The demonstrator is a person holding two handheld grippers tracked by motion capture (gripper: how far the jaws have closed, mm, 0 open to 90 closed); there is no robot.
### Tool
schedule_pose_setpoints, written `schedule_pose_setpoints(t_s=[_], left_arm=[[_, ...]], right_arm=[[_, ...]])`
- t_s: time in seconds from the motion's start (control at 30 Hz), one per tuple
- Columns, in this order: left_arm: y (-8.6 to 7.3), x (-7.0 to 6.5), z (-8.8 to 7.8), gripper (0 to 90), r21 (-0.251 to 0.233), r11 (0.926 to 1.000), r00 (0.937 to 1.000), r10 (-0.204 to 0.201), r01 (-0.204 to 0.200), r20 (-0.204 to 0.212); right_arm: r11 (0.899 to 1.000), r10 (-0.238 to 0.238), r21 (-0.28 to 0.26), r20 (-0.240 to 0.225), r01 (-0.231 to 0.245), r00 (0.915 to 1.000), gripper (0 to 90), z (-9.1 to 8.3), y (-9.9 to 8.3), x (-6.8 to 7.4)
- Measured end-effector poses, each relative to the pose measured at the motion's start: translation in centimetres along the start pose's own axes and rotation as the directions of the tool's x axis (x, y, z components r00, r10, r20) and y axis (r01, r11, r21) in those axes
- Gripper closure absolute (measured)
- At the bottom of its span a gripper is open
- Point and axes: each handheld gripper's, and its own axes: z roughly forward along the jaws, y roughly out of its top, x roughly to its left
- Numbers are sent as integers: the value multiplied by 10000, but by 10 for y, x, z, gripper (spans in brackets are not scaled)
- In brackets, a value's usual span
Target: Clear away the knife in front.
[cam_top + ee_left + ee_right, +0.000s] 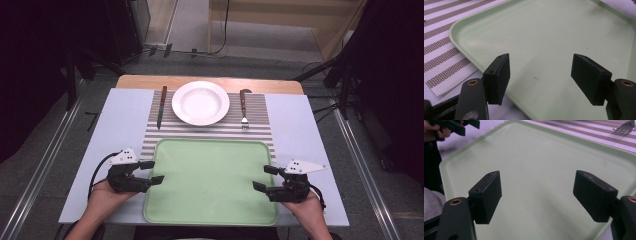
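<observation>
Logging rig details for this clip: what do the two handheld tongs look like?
Both the left tongs and right tongs are black, each with two flat rectangular jaw pads on arms with brass-coloured rivets. Each carries a grey three-cornered plate with dark dots on top. A black cable loops from the left one. The person's forearms are bare.

**Matt plastic, woven stripes, glossy white**

The pale green tray [210, 182] looks like smooth plastic with a dull, slightly speckled sheen. Beyond the tray lies a striped placemat [210, 131], its surface a coarse open weave. On the mat, the white plate [200, 102] shines glossy, like glazed ceramic. Left of the plate, the knife [161, 106] has a reddish wood-look handle and dark blade; right of it, the fork [243, 109] shows bright metal tines. Both grippers' jaws, at the tray's sides, are matt black plastic with brass-coloured rivets.
</observation>
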Motion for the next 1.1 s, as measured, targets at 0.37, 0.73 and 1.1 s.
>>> schedule_pose_setpoints(t_s=[0.37, 0.73, 1.1], left_arm=[[-3, 2, -2, 316, 72, 10000, 9999, -27, 28, -138], [-6, 5, -7, 313, -164, 9987, 9983, -482, 477, -330], [-4, 6, -6, 313, -98, 9984, 9977, -562, 558, -370]], right_arm=[[9998, -203, -28, 117, 203, 9997, 220, 2, 0, -1], [9999, -116, -17, 93, 116, 9999, 220, 3, 3, -3], [10000, -48, 11, 199, 48, 9998, 220, 1, 1, -4]])
